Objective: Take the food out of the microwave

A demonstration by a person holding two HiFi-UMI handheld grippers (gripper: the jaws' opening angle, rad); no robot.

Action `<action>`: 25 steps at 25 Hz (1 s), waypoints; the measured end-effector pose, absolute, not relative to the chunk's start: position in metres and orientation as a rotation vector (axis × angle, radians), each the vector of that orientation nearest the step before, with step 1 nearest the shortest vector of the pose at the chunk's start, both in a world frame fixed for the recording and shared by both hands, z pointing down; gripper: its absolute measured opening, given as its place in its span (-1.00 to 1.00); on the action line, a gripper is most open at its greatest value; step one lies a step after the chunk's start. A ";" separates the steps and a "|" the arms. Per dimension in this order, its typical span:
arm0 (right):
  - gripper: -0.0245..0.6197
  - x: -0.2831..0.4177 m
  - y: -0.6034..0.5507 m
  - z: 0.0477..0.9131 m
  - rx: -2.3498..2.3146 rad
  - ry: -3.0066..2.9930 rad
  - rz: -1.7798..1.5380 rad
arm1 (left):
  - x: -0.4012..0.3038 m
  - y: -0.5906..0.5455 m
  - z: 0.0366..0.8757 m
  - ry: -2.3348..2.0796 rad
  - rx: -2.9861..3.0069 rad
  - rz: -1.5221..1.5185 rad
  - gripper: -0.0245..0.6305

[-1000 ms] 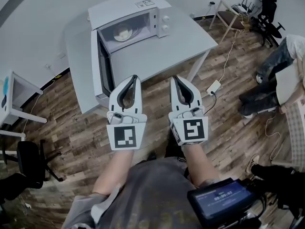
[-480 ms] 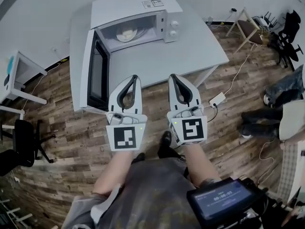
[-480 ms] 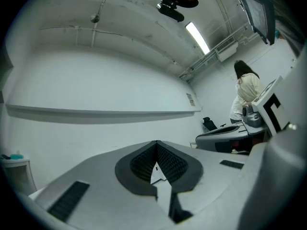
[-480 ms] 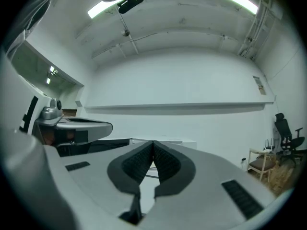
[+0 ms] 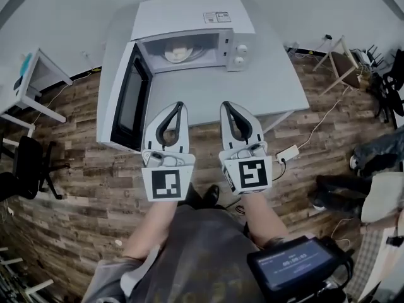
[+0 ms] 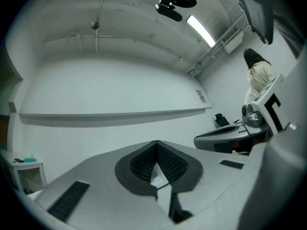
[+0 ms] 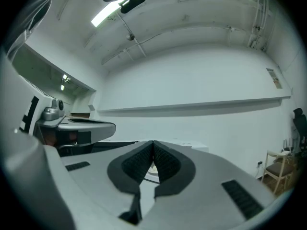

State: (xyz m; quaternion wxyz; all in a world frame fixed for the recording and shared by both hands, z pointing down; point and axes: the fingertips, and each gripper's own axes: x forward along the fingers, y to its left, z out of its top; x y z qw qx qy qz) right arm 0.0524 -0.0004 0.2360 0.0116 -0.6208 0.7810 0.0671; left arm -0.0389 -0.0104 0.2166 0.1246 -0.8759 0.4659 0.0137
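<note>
view swung: open white box microwave [image 5: 189,14] now centred ahead | left gripper [image 5: 178,104], right gripper [image 5: 225,104] closed, empty, short of it | pale round food [image 5: 180,54] inside, approach lined up

microwave [image 5: 189,14]: wht, door glass blk | food [image 5: 178,53]: pale cream | table [image 5: 278,81]: lt grey | floor [image 5: 69,188]: brown wood planks, mixed tones | left gripper [image 5: 179,105]: wht shell, blk ribbed pads, blk-wht square marker | right gripper [image 5: 226,104]: same | shirt [image 5: 189,257]: grey | screen [image 5: 291,263]: blue | office chair [image 5: 28,169]: blk | wall [image 5: 63,17]: pale grey

food [image 5: 178,54] too small to identify, person [image 5: 377,155] cropped
</note>
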 end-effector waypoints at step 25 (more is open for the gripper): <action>-0.90 0.069 -0.098 0.259 -1.851 2.535 0.172 | -0.026 -0.107 0.241 1.486 -2.533 0.010 -0.91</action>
